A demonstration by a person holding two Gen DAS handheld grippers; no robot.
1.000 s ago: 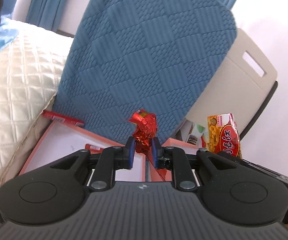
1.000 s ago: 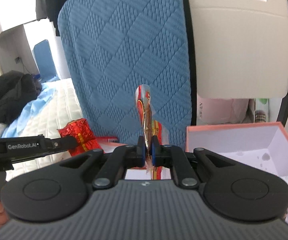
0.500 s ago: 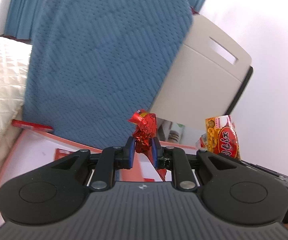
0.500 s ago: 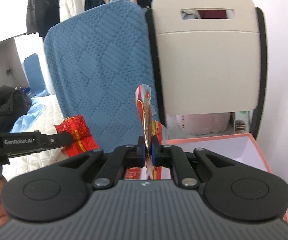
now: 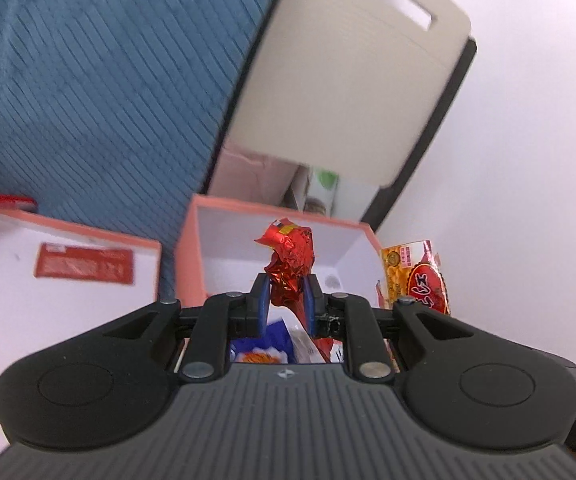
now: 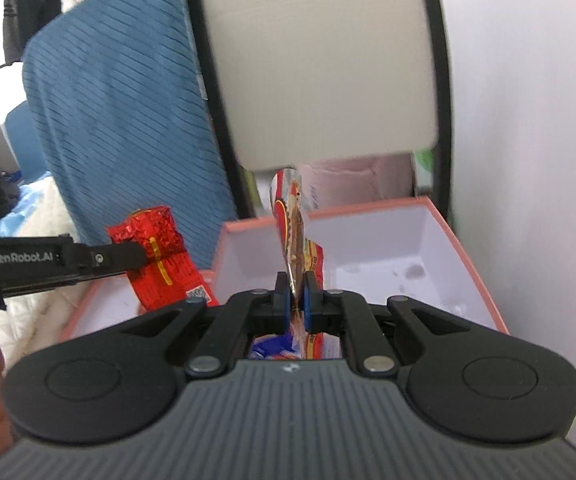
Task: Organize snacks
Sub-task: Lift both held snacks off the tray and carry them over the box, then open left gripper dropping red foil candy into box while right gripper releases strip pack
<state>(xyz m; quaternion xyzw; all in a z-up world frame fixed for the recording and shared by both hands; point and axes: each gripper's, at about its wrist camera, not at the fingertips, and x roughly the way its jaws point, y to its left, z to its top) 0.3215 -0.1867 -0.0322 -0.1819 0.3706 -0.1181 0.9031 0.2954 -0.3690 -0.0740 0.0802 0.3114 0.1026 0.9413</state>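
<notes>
My left gripper [image 5: 284,294] is shut on a crinkled red foil snack packet [image 5: 289,258] and holds it over the front of the right pink box [image 5: 271,216], white inside. My right gripper [image 6: 295,294] is shut on a thin yellow-and-red snack packet [image 6: 292,224], held edge-on above the same pink box [image 6: 470,240]. That packet shows in the left wrist view [image 5: 416,276] to the right of the box. The red foil packet also shows in the right wrist view [image 6: 159,256], with the left gripper's finger [image 6: 99,259] across it.
A second pink box [image 5: 67,236] to the left holds a flat red packet [image 5: 83,266]. Blue and other packets [image 5: 261,348] lie below my left fingers. A blue quilted cushion [image 5: 99,80] and a beige chair back [image 5: 348,88] stand behind. A white wall [image 6: 536,120] is on the right.
Both grippers have swung right with their packets, from in front of the blue cushion to over the right pink box. Both grips are unchanged.
</notes>
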